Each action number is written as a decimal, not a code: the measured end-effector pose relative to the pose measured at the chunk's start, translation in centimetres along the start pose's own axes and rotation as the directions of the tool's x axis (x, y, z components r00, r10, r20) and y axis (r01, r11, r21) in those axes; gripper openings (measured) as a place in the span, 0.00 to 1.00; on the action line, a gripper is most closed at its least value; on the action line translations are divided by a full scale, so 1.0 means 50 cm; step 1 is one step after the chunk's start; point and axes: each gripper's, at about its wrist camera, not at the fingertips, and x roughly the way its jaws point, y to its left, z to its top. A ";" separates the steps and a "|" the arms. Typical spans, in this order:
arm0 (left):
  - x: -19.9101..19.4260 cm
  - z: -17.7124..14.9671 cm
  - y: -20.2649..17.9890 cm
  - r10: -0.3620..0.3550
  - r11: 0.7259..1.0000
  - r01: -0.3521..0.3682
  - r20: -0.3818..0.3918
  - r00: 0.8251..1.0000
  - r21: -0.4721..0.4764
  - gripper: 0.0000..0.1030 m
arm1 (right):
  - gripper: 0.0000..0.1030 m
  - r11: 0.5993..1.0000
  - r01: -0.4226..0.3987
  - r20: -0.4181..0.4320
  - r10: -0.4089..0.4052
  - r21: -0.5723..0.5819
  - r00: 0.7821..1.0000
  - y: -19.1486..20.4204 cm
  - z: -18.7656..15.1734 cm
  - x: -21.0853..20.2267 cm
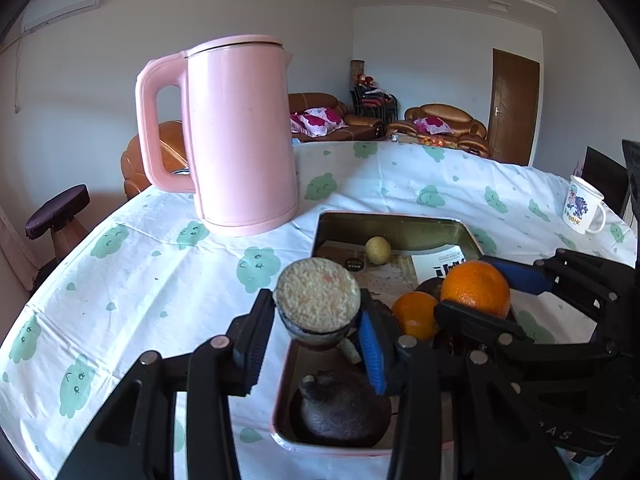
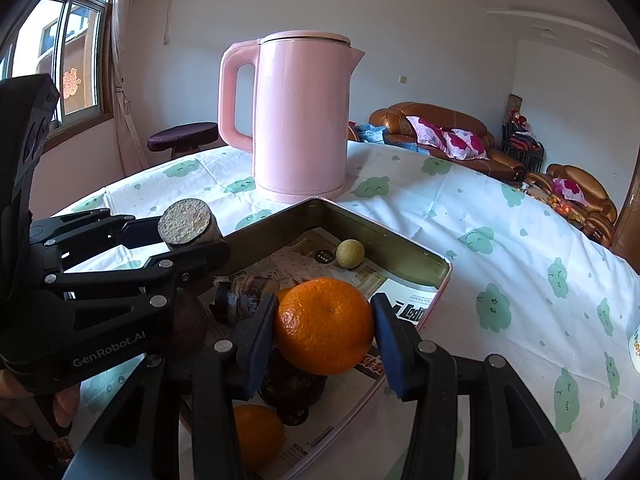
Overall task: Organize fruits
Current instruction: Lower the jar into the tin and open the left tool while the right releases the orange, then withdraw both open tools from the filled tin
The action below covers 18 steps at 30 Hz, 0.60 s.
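left fingers [image 1: 316,344] pinch sugarcane piece [image 1: 317,302] | right fingers [image 2: 324,344] pinch orange [image 2: 323,326] | kettle [image 2: 300,120] behind tray [image 2: 384,240]

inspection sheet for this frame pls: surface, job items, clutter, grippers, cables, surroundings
Surface: table under a white cloth with green cloud print.
Job's things: metal tray lined with newspaper holds a small yellow-green fruit, a second orange and dark fruits.
Clutter: pink kettle behind the tray; printed mug at the far right.
Grippers: left gripper shut on a cut sugarcane piece; right gripper shut on an orange, over the tray.
Cables: nothing seen on the table.
Surroundings: brown sofas, window, wooden door.
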 end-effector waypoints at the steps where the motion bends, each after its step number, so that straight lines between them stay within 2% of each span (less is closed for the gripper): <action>1: -0.001 -0.001 -0.001 -0.003 1.000 0.003 0.000 1.000 0.001 0.45 | 0.54 1.000 0.001 0.008 -0.001 0.002 1.000 -0.001 0.000 -0.004; 4: -0.009 0.000 -0.003 0.008 1.000 -0.008 0.012 1.000 -0.002 0.54 | 0.59 1.000 0.018 0.024 -0.018 0.015 1.000 -0.005 -0.003 -0.014; 8: -0.036 0.007 0.004 0.005 1.000 -0.004 0.054 0.999 -0.020 0.67 | 0.60 0.999 0.025 0.052 -0.027 0.034 0.998 -0.009 -0.007 -0.039; 12: -0.072 0.016 0.008 0.005 1.000 -0.002 0.103 0.995 -0.029 0.71 | 0.60 0.998 0.033 0.094 -0.038 0.053 0.995 -0.010 -0.010 -0.078; 18: -0.103 0.022 0.012 0.005 0.999 0.000 0.135 0.991 -0.042 0.74 | 0.65 0.994 0.093 0.145 -0.100 0.050 0.984 -0.011 -0.004 -0.133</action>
